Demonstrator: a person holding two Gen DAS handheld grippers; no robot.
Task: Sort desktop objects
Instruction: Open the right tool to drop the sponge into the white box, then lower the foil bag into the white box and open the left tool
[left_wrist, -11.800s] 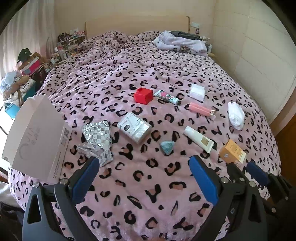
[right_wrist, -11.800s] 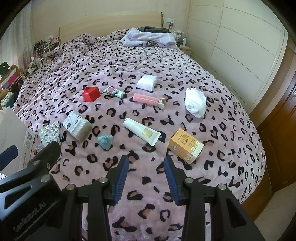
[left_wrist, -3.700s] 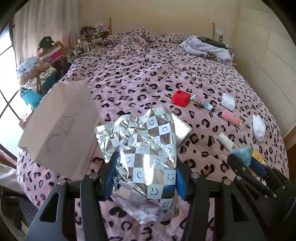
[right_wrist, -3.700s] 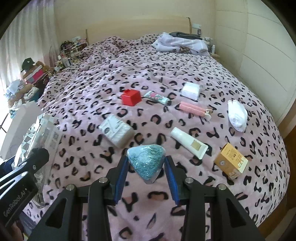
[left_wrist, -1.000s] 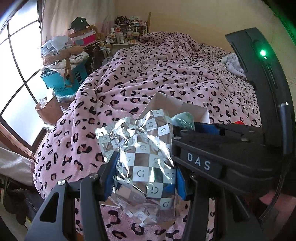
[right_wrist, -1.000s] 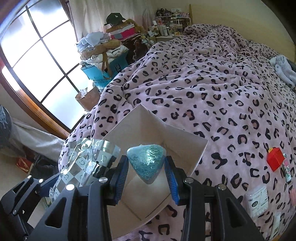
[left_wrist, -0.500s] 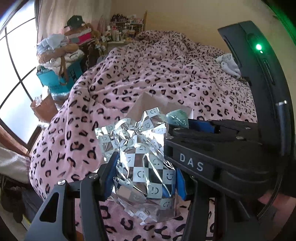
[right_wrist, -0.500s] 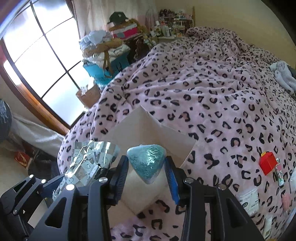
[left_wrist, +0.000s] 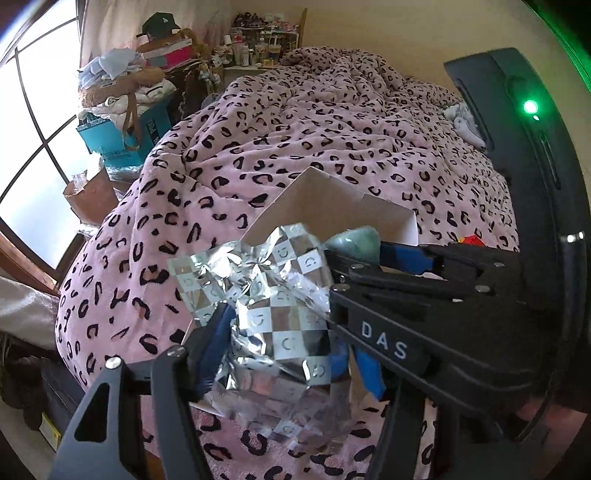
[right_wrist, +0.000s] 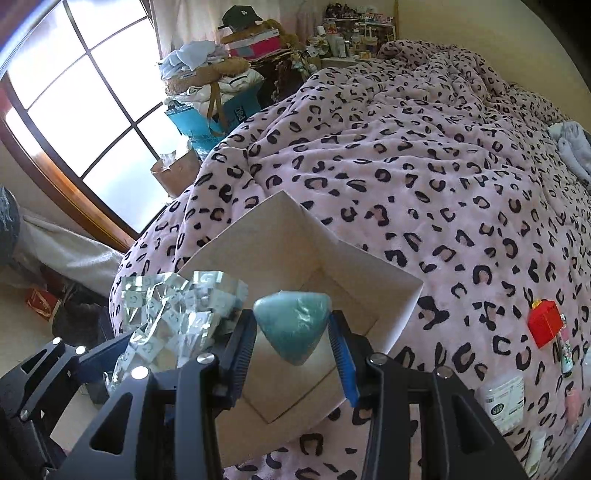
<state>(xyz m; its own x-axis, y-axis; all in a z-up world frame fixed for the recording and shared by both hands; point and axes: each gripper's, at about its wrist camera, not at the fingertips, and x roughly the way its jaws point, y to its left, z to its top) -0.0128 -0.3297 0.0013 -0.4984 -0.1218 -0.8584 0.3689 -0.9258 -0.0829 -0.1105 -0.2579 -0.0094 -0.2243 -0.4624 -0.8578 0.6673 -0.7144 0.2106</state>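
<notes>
My left gripper (left_wrist: 284, 343) is shut on a crumpled silver checkered foil bag (left_wrist: 273, 317) and holds it at the near left side of an open white cardboard box (right_wrist: 295, 258). The bag also shows in the right wrist view (right_wrist: 177, 310). My right gripper (right_wrist: 293, 339) is shut on a blue-green triangular pouch (right_wrist: 293, 332) and holds it above the box opening. The pouch (left_wrist: 354, 242) and the right gripper body (left_wrist: 443, 295) cross the right of the left wrist view. The box (left_wrist: 332, 210) lies on the pink leopard blanket (right_wrist: 406, 166).
A red box (right_wrist: 546, 326), a patterned tube (right_wrist: 565, 354), a white packet (right_wrist: 504, 400) and a pink item (right_wrist: 572, 404) lie on the blanket at the right. A blue bag (right_wrist: 218, 114) and piled clutter stand by the window beyond the bed's left edge.
Both grippers have moved a little closer over the box with their loads. The box opening now lies directly under the pouch. Both grips are unchanged.
</notes>
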